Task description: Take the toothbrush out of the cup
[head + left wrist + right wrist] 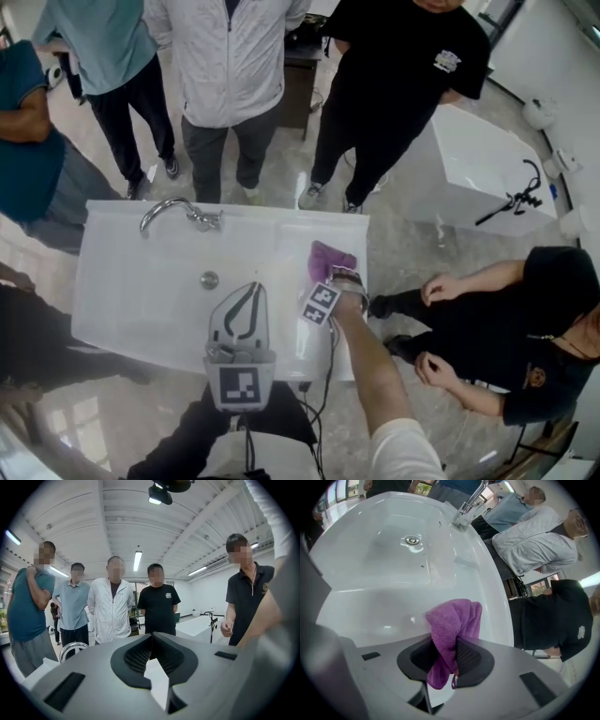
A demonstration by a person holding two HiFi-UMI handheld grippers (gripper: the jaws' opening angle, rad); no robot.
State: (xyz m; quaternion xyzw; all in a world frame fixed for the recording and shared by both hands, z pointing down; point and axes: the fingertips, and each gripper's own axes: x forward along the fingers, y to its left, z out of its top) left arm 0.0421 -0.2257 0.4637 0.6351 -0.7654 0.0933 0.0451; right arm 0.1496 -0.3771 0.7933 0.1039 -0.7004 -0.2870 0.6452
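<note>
Over the right-hand ledge of the white washbasin [122,281], the right gripper [339,275] is angled steeply down, and its jaws are clamped on a purple cloth [328,258]. From that gripper's own view the cloth [454,620] is seen pinched between the ribbed pads of the right gripper [452,656], which are kept slightly apart by the thickness of the fabric. One end bunches beyond the tips and a tail hangs back beneath them. Whether the cloth touches the ledge cannot be told.

The left gripper [251,289] is held nearly level above the basin's near edge. Its jaws [151,639] are closed tip to tip, with nothing held between them.

A chrome faucet [173,211] and a round drain [209,278] are seen in the bowl, and several people [230,66] stand around the basin.

No toothbrush and no cup are visible in any view, so their place cannot be given.

A toothbrush is likely to be light, stiff and thin, with a smooth handle that may slip if wet. It would best be gripped across the handle just above the cup's rim, not at the bristles, and lifted straight up. An empty cup is probably light enough to tip, so it may need to be steadied.
</note>
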